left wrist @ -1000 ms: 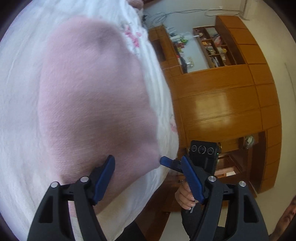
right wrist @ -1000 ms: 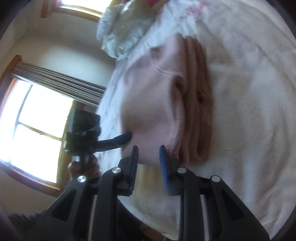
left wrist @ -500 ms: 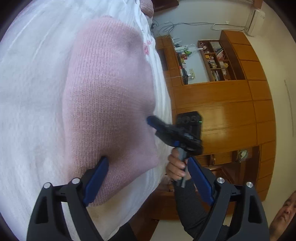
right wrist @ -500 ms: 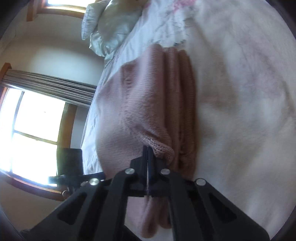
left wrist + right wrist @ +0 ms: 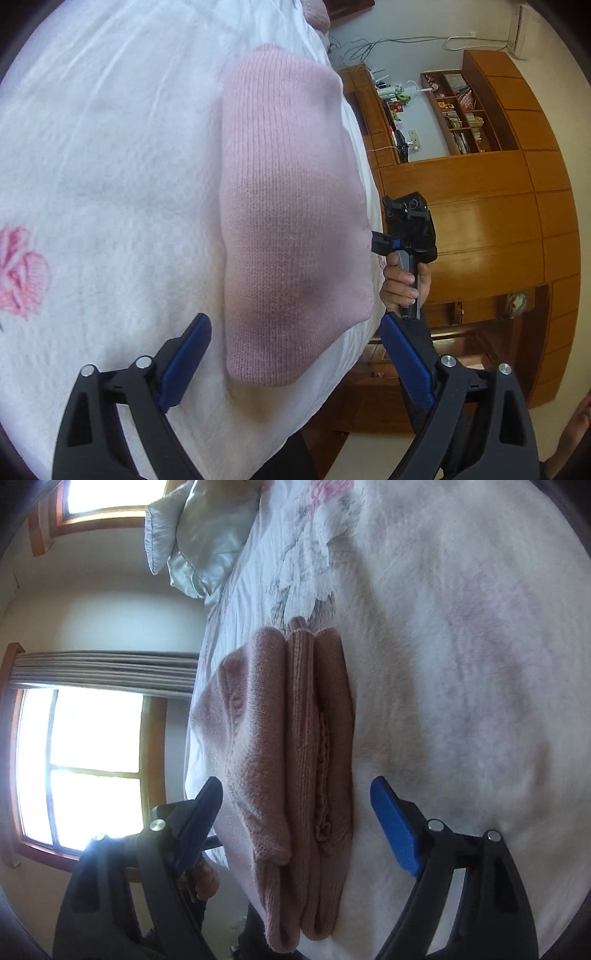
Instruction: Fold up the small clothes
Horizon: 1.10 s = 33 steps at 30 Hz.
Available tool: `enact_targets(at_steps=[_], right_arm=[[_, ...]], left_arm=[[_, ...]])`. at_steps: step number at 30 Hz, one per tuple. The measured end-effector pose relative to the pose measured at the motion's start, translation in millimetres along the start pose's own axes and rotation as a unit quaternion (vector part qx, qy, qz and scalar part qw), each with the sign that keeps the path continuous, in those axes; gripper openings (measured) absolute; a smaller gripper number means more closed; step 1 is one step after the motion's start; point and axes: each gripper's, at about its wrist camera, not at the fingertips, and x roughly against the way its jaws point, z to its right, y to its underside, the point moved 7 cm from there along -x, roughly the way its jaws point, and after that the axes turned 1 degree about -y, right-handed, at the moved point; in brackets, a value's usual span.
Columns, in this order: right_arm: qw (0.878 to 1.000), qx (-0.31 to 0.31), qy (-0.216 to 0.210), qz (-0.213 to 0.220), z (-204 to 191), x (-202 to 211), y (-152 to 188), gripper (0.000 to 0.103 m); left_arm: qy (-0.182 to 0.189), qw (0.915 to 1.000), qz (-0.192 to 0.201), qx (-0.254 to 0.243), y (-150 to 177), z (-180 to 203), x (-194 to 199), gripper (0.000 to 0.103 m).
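A pink knitted garment (image 5: 288, 229) lies folded on a white bedspread (image 5: 110, 166) near the bed's edge. In the right wrist view the same garment (image 5: 295, 746) shows as a stack of several layers. My left gripper (image 5: 295, 358) is open, its blue fingers spread either side of the garment's near end, holding nothing. My right gripper (image 5: 299, 823) is open too, its fingers straddling the stack without touching it. In the left wrist view the right gripper (image 5: 406, 236) sits at the garment's right edge, held by a hand (image 5: 402, 284).
The bedspread carries pink flower prints (image 5: 18, 273). Pillows (image 5: 199, 542) lie at the bed's head. A wooden wardrobe with shelves (image 5: 480, 184) stands beside the bed. A bright window with a curtain (image 5: 85, 738) is on the other side.
My right gripper shut on the garment's edge half a second ago and has since opened wide and let go. My left gripper has drawn back from the garment, staying open.
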Motion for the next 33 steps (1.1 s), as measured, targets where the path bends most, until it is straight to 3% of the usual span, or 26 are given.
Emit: enact_targets(at_steps=[9, 13, 18, 22, 23, 25, 26, 27, 33], right_arm=[[1.000, 0.010, 0.006, -0.028, -11, -42, -22, 0.086], [0.999, 0.018, 0.001, -0.031, -21, -60, -34, 0.090], [0.999, 0.022, 0.005, -0.028, -26, -73, -43, 0.091], [0.999, 0.025, 0.004, -0.025, -28, -76, -45, 0.091], [0.999, 0.028, 0.006, -0.025, -30, -79, -45, 0.090], [0.999, 0.034, 0.015, -0.024, -31, -85, -45, 0.066], [0.999, 0.029, 0.008, -0.021, -31, -86, -44, 0.063], [0.999, 0.028, 0.007, -0.015, -32, -85, -45, 0.060], [0.999, 0.035, 0.007, 0.016, -48, -74, -38, 0.053]], left_arm=[[0.065, 0.9977, -0.006, 0.017, -14, 2, -32, 0.093], [0.065, 0.9978, -0.014, 0.000, -13, 10, -48, 0.094], [0.080, 0.9966, -0.016, 0.015, -19, 7, -51, 0.096], [0.057, 0.9982, -0.014, 0.008, -19, 9, -52, 0.094], [0.047, 0.9988, -0.015, 0.005, -18, 10, -52, 0.093], [0.029, 0.9994, -0.019, 0.006, -18, 10, -52, 0.081], [0.012, 0.9997, -0.019, 0.014, -18, 5, -51, 0.061], [0.008, 0.9995, -0.018, 0.023, -19, 3, -49, 0.050], [-0.035, 0.9993, -0.011, -0.004, -17, 27, -34, 0.038]])
